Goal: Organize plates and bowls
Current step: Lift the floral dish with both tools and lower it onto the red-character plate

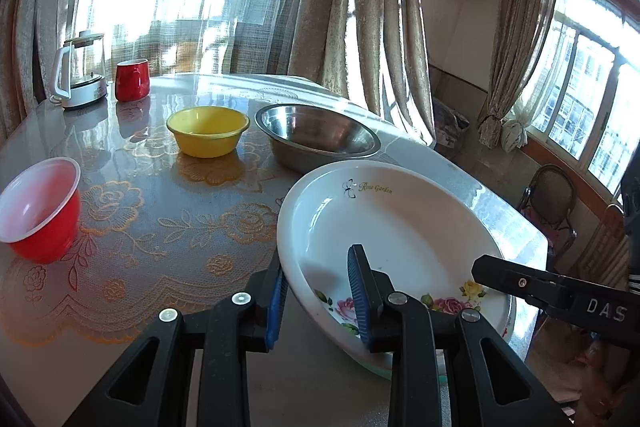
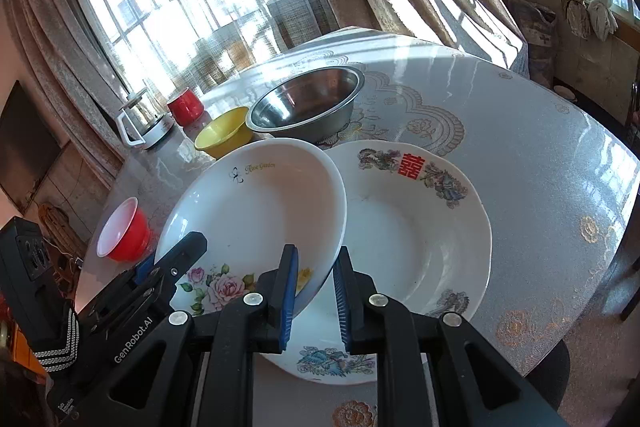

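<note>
You had the rose plate (image 2: 256, 211) pinched at its near rim from both sides: your left gripper (image 1: 318, 297) was nearly closed across the rim, one pad outside and one inside, and your right gripper (image 2: 316, 291) was likewise narrowed onto the opposite edge. The plate sat tilted, overlapping the phoenix plate (image 2: 420, 227) that lay flat just right of your right gripper. Ahead of both grippers stood the steel bowl (image 1: 316, 135) and yellow bowl (image 1: 208, 131), with the red bowl (image 1: 38, 211) far left on the table (image 1: 160, 227).
</note>
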A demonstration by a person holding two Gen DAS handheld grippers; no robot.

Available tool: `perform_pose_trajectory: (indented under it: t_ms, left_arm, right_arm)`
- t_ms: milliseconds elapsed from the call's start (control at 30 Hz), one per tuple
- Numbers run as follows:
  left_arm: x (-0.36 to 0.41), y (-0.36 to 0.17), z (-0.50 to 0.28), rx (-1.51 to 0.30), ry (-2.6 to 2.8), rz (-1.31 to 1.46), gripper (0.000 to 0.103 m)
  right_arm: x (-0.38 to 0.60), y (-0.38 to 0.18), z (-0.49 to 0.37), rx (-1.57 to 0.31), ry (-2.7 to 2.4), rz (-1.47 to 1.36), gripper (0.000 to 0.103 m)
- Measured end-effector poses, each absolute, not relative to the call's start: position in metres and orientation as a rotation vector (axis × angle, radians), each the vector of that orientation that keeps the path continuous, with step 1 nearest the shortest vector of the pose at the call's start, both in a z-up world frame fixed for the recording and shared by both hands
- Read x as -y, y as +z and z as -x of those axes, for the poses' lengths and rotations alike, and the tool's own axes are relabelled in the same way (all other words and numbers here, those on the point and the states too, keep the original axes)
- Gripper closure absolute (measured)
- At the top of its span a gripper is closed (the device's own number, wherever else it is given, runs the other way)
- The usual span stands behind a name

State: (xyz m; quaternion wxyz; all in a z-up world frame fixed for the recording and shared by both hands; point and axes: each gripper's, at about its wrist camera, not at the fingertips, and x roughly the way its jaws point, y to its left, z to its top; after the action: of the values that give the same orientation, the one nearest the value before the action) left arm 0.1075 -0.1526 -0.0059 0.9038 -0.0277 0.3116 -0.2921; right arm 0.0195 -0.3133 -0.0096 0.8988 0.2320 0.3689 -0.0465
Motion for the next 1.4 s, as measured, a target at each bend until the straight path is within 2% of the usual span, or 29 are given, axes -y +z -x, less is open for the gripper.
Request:
perform_pose_trajectory:
  t_ms: [1100, 1400]
  left_arm:
    - [0.215, -0.014, -0.107, -0.814, -0.639, -0.129, 0.069]
    - [0.225, -0.011, -0.118, -0.889, -0.631, -0.155, 0.068]
  right_arm:
    - [0.355, -0.030, -0.001, -0.870, -0.208, -0.585, 0.081]
    - [0.357, -0.028, -0.015, -0.930, -0.218, -0.592, 0.068]
